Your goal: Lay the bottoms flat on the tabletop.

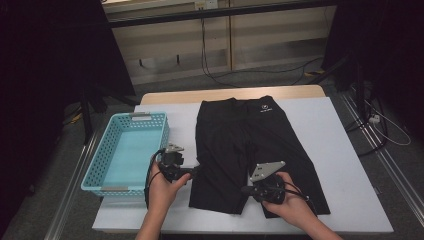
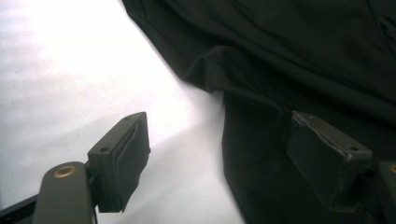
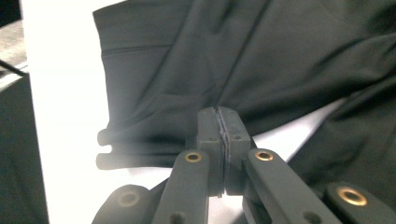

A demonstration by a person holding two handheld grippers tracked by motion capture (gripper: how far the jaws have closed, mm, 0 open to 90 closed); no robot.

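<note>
Flat on the white table (image 1: pixel 340 150), the black shorts (image 1: pixel 240 135) lay lengthwise, waistband far, legs near. Left of them the teal basket (image 1: pixel 95 167) held nothing. The left gripper (image 2: pixel 219 154) stood spread astride the left leg's edge; the right gripper (image 3: pixel 219 135) was pressed together, whether pinching cloth I couldn't tell.
</note>
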